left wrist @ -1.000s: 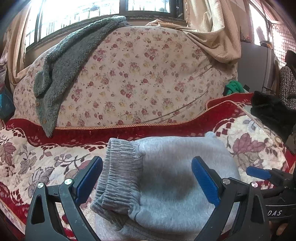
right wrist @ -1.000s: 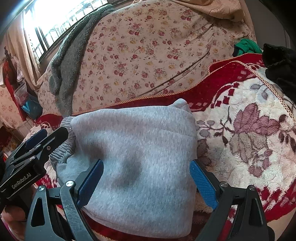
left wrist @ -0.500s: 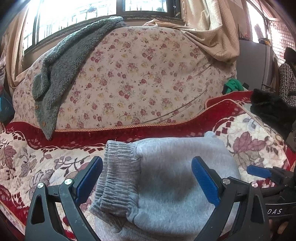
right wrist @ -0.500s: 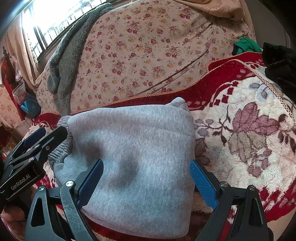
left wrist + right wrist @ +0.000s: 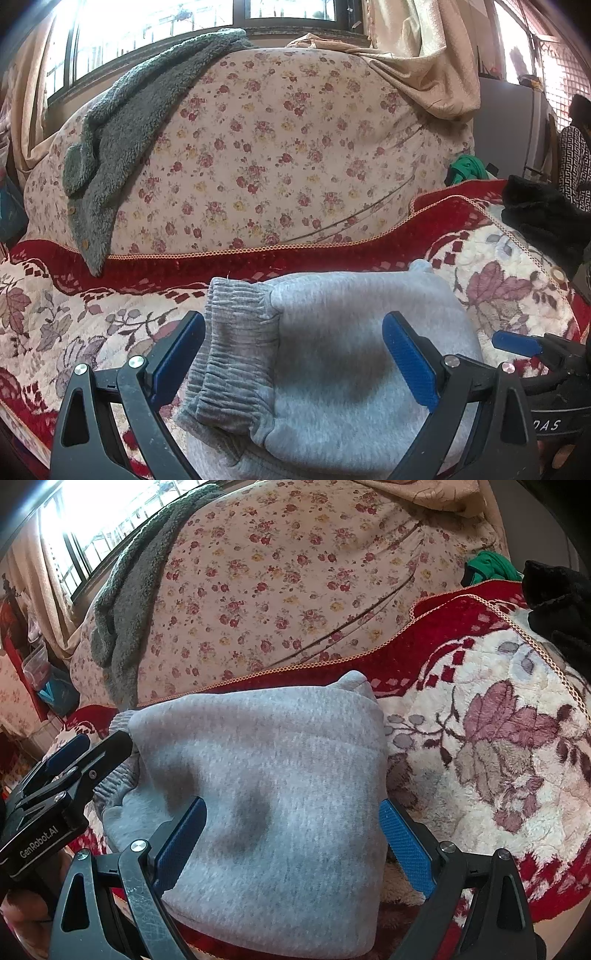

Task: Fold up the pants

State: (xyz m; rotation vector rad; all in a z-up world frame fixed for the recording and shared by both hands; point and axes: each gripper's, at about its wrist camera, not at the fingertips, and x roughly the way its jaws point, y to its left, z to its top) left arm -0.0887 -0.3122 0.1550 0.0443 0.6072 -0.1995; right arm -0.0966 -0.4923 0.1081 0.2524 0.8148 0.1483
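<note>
A: From the left wrist, we lose the near end of the pants (image 5: pixel 332 369) under the frame edge and behind the left gripper (image 5: pixel 295 358). How many layers are stacked there, we cannot tell.

B: Agreed. We do see 2 ribbed cuffs (image 5: pixel 236 332) lying together at the left of the bundle, on the blanket (image 5: pixel 74 325). The jaws stand wide, 1 on each side of the cuffs and grey cloth, holding nothing.

A: At the right edge, the right gripper (image 5: pixel 517 343) is mostly cut off; we get just 1 blue pad and black body beside the pants.

B: Behind, a floral cushion (image 5: pixel 277 166) with a grey fleece (image 5: pixel 122 129) draped over it, a green cloth (image 5: pixel 467 170) and a black garment (image 5: pixel 543 221) at the right.

A: From the right wrist, the pants (image 5: pixel 277 794) sit folded into a thick grey block on the blanket (image 5: pixel 498 738), its near edge reaching the bed's front. The right gripper (image 5: pixel 291 838) is spread wide too, its jaws either side of the block and gripping nothing.

B: The left gripper (image 5: pixel 70 760) comes in from the left and covers the cuffs; we cannot tell from here whether it touches them.

A: The black garment (image 5: pixel 554 598) is cut by the frame, and the fleece (image 5: pixel 125 609) hangs over the cushion (image 5: pixel 295 590).
</note>
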